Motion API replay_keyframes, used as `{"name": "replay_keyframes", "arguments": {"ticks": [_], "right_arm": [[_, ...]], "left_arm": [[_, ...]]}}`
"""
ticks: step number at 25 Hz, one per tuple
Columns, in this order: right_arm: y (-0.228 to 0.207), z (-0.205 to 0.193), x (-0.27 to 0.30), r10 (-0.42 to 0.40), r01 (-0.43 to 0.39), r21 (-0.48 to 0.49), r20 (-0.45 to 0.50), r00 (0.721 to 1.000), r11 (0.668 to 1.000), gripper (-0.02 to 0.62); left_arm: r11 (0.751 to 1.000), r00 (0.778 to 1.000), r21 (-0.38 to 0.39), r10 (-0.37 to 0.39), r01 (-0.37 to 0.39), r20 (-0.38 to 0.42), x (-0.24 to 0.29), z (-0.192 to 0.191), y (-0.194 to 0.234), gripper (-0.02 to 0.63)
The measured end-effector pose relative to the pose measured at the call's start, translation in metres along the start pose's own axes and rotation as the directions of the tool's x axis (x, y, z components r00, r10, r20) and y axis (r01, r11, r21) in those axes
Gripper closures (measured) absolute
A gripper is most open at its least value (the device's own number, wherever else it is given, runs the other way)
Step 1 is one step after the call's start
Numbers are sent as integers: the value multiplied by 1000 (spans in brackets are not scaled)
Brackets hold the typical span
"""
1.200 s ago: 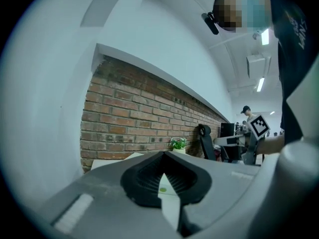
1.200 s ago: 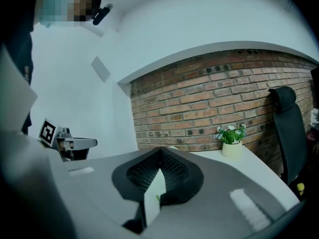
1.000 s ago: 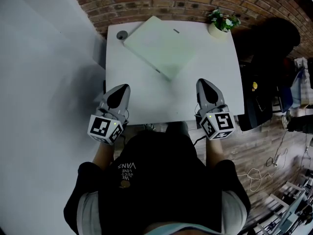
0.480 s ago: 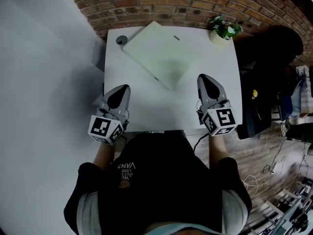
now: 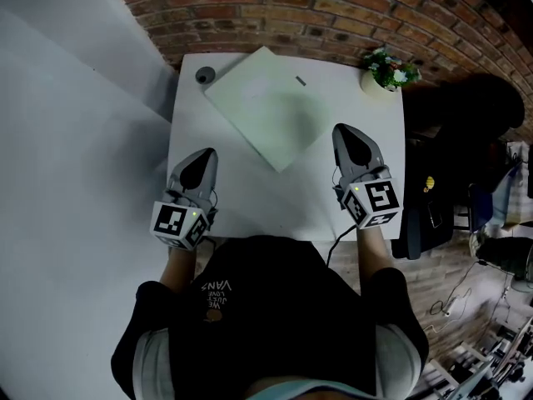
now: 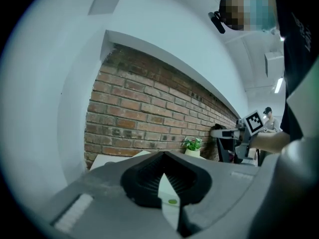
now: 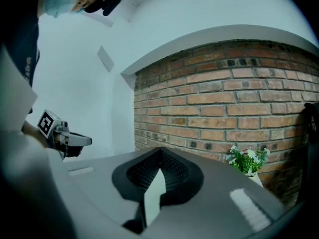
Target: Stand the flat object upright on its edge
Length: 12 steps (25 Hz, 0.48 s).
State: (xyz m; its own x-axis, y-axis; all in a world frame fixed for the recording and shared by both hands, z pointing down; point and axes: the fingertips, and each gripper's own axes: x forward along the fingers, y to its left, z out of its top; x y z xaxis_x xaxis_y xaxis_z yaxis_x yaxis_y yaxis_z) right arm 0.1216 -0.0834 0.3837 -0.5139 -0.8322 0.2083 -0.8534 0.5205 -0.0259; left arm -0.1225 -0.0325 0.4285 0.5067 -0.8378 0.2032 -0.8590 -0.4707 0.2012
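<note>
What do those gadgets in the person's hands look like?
Two grey, beak-shaped tools: the left gripper and right gripper, black ribbed pads inside. Each carries a white cube with black square markers. A thin dark cable trails from the right one. The person wears a black top with pale sleeves.

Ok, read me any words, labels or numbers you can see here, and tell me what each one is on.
"WE JUST LOVE VANS": print on the person's black shirt, upside down and small, so only likely.
Left cube, right cube: square code patterns, no words.
Flat object: a small dark mark, too small to read.
</note>
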Motion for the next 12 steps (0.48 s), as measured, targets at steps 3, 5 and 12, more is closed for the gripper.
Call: {"name": "replay_keyframes", "arguments": {"ticks": [3, 5, 12], "right_arm": [[-7, 2, 14, 34, -34, -20, -7, 999, 999, 597], [-12, 2, 24, 55, -55, -29, -14, 998, 998, 597], [-27, -4, 60, 121, -124, -57, -53, 991, 991, 597]], "left_arm": [[1000, 1000, -12, 23, -23, -7, 7, -5, 0, 606], [999, 999, -21, 41, -42, -15, 11, -8, 1, 606], [993, 994, -69, 98, -101, -42, 23, -21, 7, 606]]}}
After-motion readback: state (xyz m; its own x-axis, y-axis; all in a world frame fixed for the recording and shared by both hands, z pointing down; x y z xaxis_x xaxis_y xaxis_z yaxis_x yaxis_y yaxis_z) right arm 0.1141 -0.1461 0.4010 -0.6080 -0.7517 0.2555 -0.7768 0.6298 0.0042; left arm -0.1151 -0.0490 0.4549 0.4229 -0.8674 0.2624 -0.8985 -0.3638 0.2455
